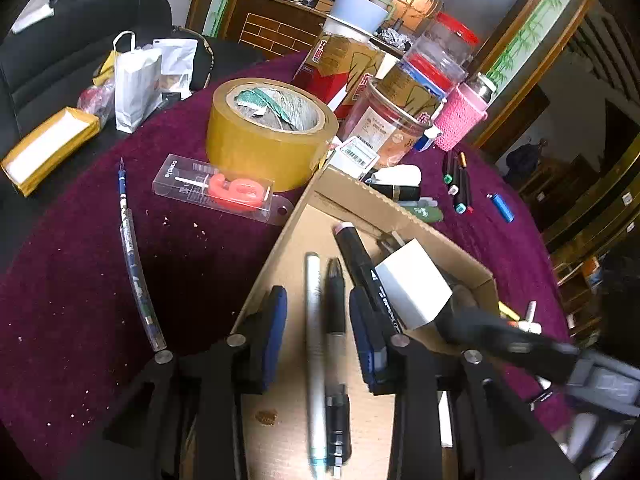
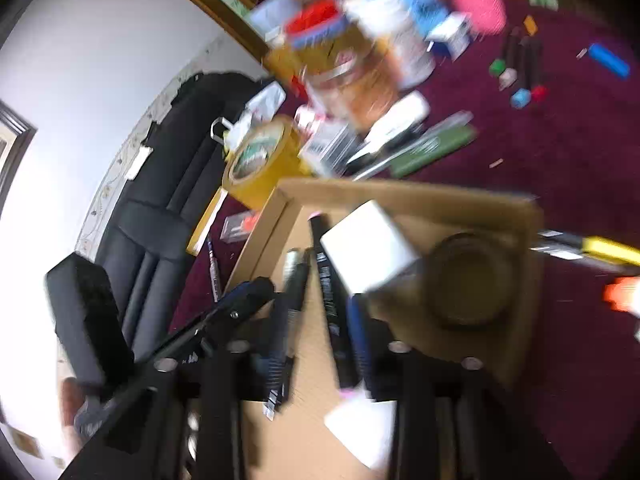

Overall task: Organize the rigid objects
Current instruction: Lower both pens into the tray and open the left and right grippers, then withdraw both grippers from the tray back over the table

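Two pens [image 1: 326, 344] lie loose on the floor of the box [image 1: 400, 216] between our left gripper's [image 1: 318, 340] jaws. The jaws stand partly apart with clear gaps either side, so we judge the pens dropped here to join the marker [image 1: 360, 264] and white block [image 1: 412, 284]. Our right gripper [image 2: 316, 332] hangs over the same box, jaws apart around the marker without pressing it, as far as the blur allows. The box walls hem both grippers closely, and the two crowd each other inside. Outside, the tape roll [image 1: 268, 132] and candle pack [image 1: 224, 192] sit beside the left wall; the blue pen [image 1: 134, 248] lies on open tabletop [image 1: 80, 280].
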### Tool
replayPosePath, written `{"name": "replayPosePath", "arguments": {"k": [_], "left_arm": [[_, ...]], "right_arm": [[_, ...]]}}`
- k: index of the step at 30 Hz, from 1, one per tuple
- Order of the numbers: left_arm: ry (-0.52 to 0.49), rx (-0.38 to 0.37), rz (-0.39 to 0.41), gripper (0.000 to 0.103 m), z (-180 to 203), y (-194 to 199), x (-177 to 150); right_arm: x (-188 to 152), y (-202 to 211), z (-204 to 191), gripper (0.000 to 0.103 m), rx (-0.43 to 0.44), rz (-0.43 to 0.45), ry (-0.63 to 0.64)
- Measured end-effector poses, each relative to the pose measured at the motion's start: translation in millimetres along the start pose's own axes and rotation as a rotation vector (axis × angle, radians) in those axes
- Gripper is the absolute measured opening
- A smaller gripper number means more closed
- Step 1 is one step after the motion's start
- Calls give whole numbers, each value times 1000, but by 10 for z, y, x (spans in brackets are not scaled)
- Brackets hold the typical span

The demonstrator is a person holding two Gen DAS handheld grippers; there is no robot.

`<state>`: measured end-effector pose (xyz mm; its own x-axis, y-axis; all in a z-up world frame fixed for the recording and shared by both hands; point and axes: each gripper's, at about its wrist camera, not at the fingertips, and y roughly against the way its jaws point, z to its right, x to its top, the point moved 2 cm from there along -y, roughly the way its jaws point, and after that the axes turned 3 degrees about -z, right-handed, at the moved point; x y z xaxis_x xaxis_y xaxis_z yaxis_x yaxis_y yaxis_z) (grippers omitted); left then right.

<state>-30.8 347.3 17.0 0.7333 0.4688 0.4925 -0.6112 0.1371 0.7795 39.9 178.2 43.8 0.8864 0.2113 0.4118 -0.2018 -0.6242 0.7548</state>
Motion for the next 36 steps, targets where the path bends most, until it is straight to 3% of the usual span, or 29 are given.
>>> {"name": "replayPosePath", "arguments": {"k": [2, 8, 11, 13, 14, 18, 21, 23, 28, 32, 34, 36], "left_arm": [[-11, 29, -5, 35, 31, -3, -24], [6, 43, -10, 42, 28, 43, -88], [6, -12, -5, 59, 40, 64, -92], [9, -90, 1, 74, 33, 87, -83], [21, -114, 2, 75, 25, 99, -82], [33, -143, 54, 76, 43, 303, -106], [45, -130, 68, 78, 150, 529, -211], [28, -124, 52, 79, 271, 605, -291], [-23, -212, -49, 79, 690, 582, -636], [15, -270, -173, 79, 838, 329, -838], [36, -227, -216, 79, 860, 189, -922], [84, -264, -255, 79, 861, 17, -919]], "right_arm": [[-62, 189, 118, 57, -11, 35, -5], [-360, 654, 478, 57, -69, 102, 3], [-512, 867, 617, 56, -101, 137, 11], [-585, 1027, 711, 56, -125, 165, 13], [-603, 1101, 760, 56, -143, 181, 14], [-718, 1414, 961, 58, -287, 278, 50], [-808, 1556, 1099, 68, -376, 332, 73], [-842, 1602, 1211, 71, -408, 359, 71], [-921, 1661, 1482, 70, -494, 432, 59], [-935, 1711, 1611, 70, -496, 456, 20], [-936, 1780, 1588, 71, -529, 504, 39], [-934, 1776, 1598, 72, -518, 502, 43]]}}
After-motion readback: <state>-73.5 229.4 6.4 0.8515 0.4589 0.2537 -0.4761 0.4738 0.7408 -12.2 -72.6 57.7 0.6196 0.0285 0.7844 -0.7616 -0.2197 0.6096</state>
